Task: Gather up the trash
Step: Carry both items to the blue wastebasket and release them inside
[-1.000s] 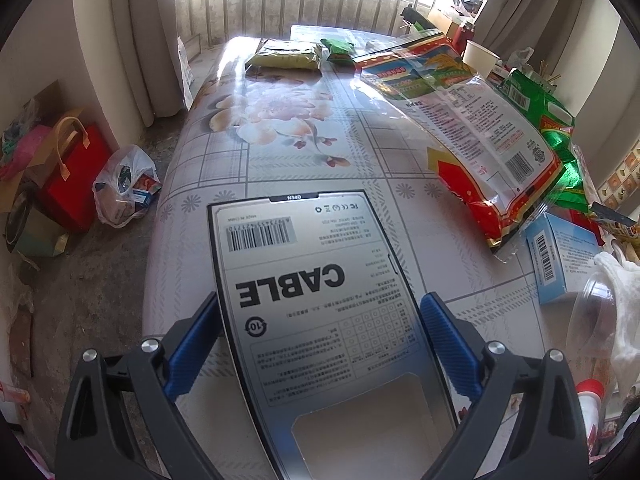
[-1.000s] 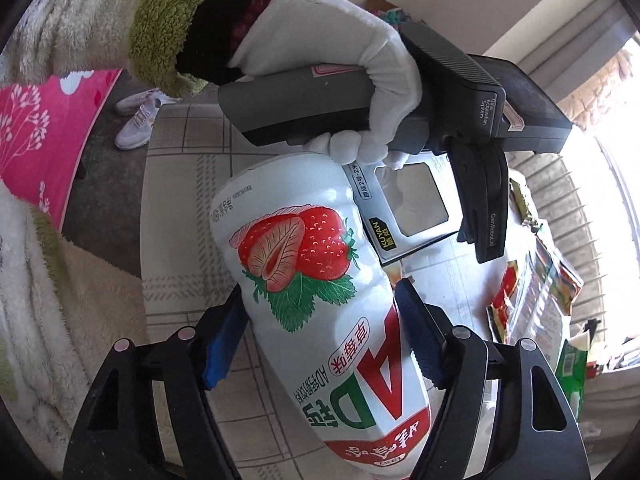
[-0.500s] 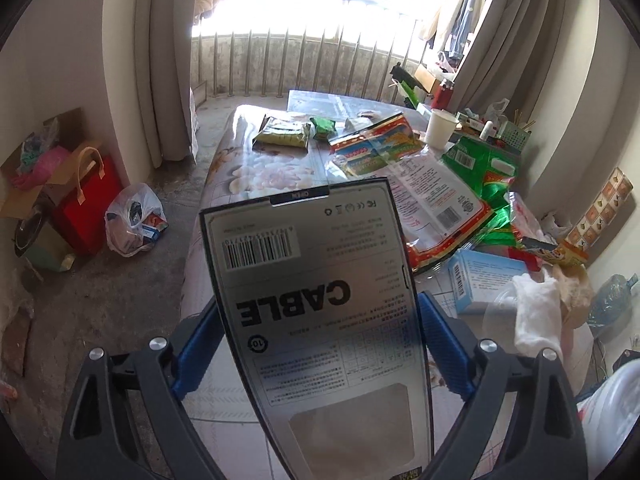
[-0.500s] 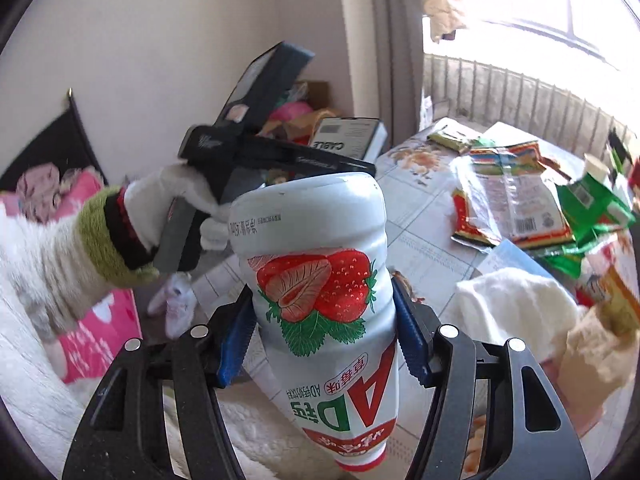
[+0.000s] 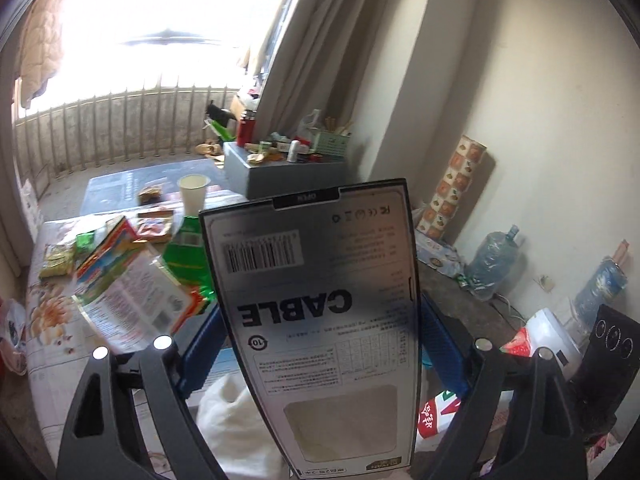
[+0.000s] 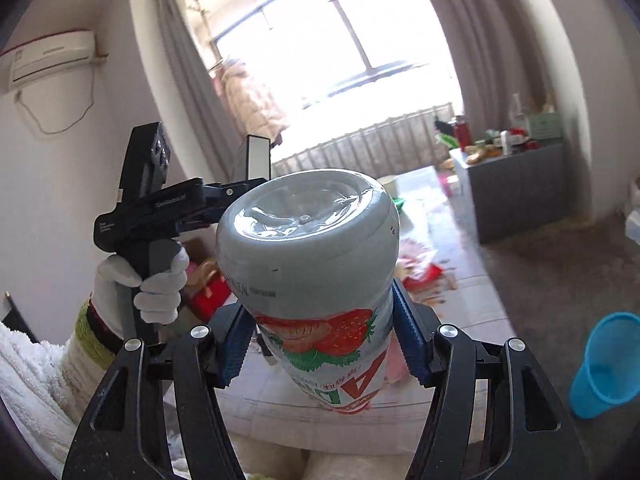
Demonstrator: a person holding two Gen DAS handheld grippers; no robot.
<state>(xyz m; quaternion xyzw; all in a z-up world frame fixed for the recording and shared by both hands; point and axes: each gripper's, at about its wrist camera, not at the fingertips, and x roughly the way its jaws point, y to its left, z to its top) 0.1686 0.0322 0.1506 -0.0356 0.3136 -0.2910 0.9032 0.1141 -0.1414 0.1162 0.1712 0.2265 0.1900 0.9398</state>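
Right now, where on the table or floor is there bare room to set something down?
Free: the flowered tablecloth strip between the table's left edge and the big snack bag; the floor between the grey cabinet and the blue bin. Crowded: wrappers fill the table from the snack bag back to the paper cup; the cabinet top is packed.

We see strong daylight pouring in through the window [image 6: 352, 28], which is blown out to plain white in both views. The cable box [image 5: 320, 312] faces away from that light, so its upper part is shaded grey, with a soft shadow across the print. The wrappers on the desk [image 5: 36, 320] smear with motion blur. The strawberry bottle [image 6: 308, 248] is sharp, with glare on its clear base; the room behind it is soft. Fisheye bending curves walls and curtains, and black corners ring each frame.
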